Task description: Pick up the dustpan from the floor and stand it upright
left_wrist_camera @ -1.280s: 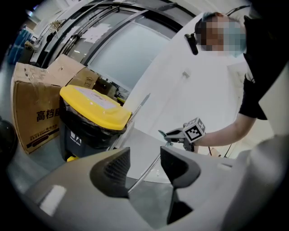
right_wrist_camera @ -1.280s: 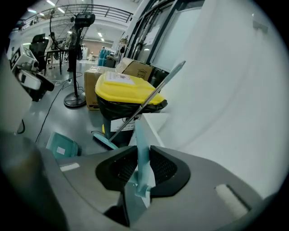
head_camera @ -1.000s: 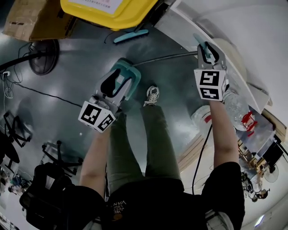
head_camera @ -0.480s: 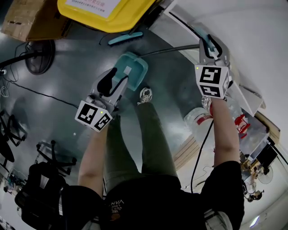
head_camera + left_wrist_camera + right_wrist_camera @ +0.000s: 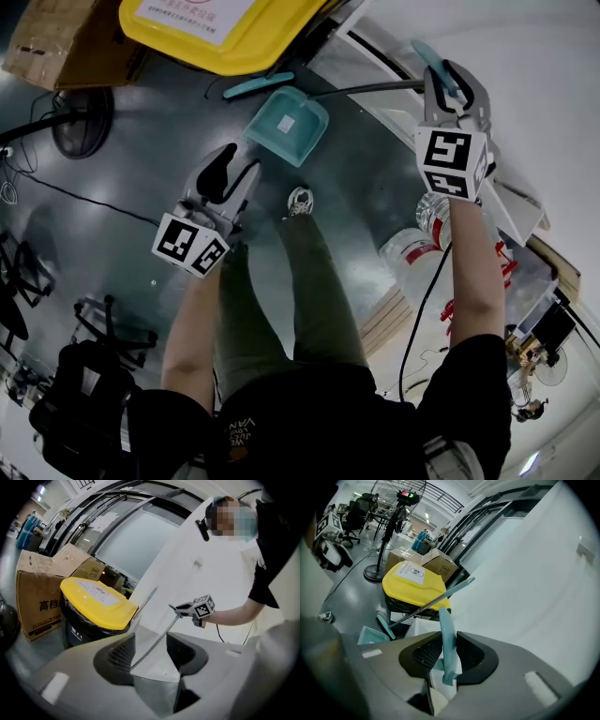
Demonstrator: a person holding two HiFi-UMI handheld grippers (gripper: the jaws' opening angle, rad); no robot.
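1. R tongs [image 5: 448,73], upper right of head view: clenched on the teal handle [image 5: 444,639] of the dustpan [image 5: 284,126], pads pressing it from both sides.
2. L tongs [image 5: 234,174], centre-left of head view: released, nothing betw. the jaws. In its own view only the far metal pole [image 5: 154,641] shows thru the gap.
3. Dustpan's teal pan: upper centre of head view, just below the yellow bin lid [image 5: 216,28] and well apart from R tongs. The pole runs from the pan rightward to the gripped handle.
4. Pan is above and right of L tongs in frame, near but not touching. Can't tell if it touches the floor [image 5: 141,159].
5. Teal broom [image 5: 258,82] lies betw. pan & bin lid; shoe [image 5: 298,200] is below the pan.
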